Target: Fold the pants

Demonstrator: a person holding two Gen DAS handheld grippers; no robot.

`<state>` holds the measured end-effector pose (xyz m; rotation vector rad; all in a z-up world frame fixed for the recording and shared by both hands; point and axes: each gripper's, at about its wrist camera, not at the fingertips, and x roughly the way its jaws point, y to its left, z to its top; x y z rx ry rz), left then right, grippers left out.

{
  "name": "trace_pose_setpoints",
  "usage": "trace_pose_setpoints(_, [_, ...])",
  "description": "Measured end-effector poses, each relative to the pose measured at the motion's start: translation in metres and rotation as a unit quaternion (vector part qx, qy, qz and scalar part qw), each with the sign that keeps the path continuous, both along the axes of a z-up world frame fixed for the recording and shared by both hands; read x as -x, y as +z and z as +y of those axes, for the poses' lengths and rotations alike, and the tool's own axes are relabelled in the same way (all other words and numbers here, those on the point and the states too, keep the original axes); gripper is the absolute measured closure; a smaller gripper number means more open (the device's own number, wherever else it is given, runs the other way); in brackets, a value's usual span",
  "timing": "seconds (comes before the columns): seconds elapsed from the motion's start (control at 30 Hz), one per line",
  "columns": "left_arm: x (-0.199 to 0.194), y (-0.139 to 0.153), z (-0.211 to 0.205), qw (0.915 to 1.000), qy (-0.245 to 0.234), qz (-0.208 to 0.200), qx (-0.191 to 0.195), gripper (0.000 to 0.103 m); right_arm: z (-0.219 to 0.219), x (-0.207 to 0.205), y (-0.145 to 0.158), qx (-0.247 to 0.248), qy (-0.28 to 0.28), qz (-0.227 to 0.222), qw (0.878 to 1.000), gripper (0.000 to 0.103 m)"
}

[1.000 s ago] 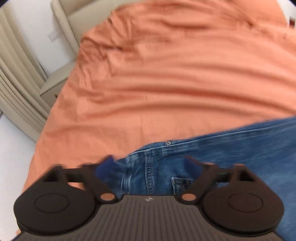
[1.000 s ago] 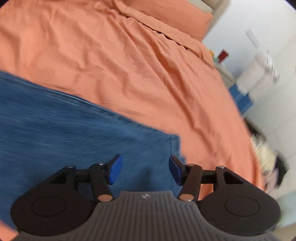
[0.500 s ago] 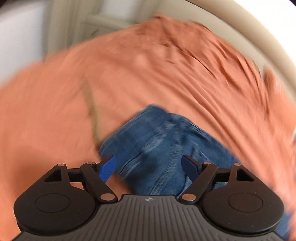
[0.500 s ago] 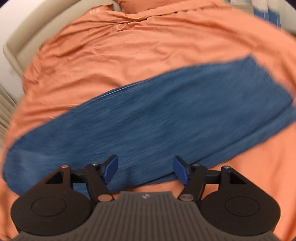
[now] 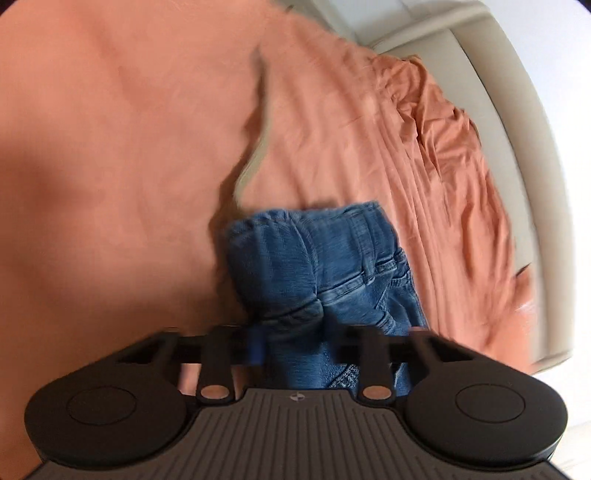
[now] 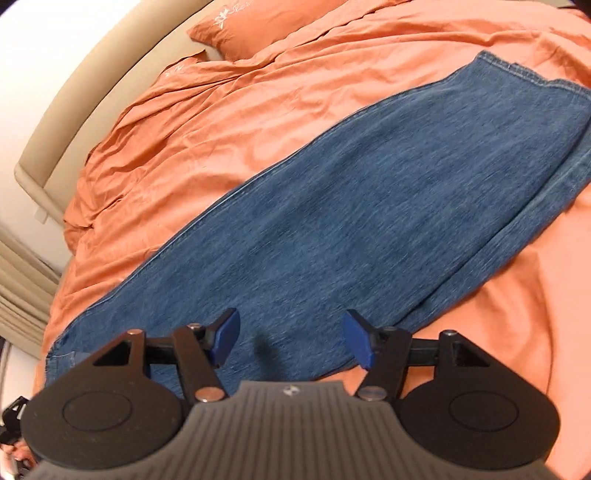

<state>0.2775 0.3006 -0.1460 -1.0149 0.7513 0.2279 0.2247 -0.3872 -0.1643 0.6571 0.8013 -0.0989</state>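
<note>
The blue jeans [image 6: 369,221] lie folded lengthwise, one leg on the other, on the orange bedsheet [image 6: 258,103]; the leg hems are at the upper right. In the left wrist view the waist end of the jeans [image 5: 325,266] bunches up in front of my left gripper [image 5: 295,347], whose blurred fingers stand close on either side of the denim, partly closed around it. My right gripper [image 6: 291,339] is open and empty over the thigh part of the jeans.
An orange pillow [image 6: 266,26] and the beige headboard [image 6: 96,96] are at the top left of the right wrist view. Beige curtains [image 6: 18,280] hang at the left. The beige bed frame [image 5: 517,110] curves along the right of the left wrist view.
Both grippers have swung round over the bed. The left fingers have closed in from wide open onto the waist end of the jeans. The right gripper stays open.
</note>
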Motion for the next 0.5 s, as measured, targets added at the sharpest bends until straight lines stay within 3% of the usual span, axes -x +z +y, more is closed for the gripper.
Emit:
trace_pose_setpoints(0.07, [0.009,0.034,-0.014,0.9965,-0.023,-0.013,-0.079,0.081,-0.001,0.003,0.005,0.018,-0.014,-0.008,1.000,0.047])
trace_pose_setpoints(0.17, [0.008,0.065,-0.033,0.9817,-0.046,-0.017,-0.184,0.084,-0.010,0.009,0.009,0.049,-0.056,0.000,0.997,0.047])
trace_pose_setpoints(0.27, [-0.011,0.041,-0.026,0.9783,-0.045,0.039,-0.199,0.085,-0.024,0.010,0.007,0.079,-0.094,0.024,0.992,0.054])
trace_pose_setpoints(0.33, [-0.024,0.019,-0.030,0.9686,-0.056,0.069,-0.232,0.084,-0.037,0.011,0.002,0.081,-0.116,0.039,0.989,0.056])
trace_pose_setpoints(0.5, [-0.028,0.006,-0.041,0.9559,-0.064,0.088,-0.273,0.075,-0.055,0.013,-0.010,0.072,-0.142,0.069,0.985,0.061])
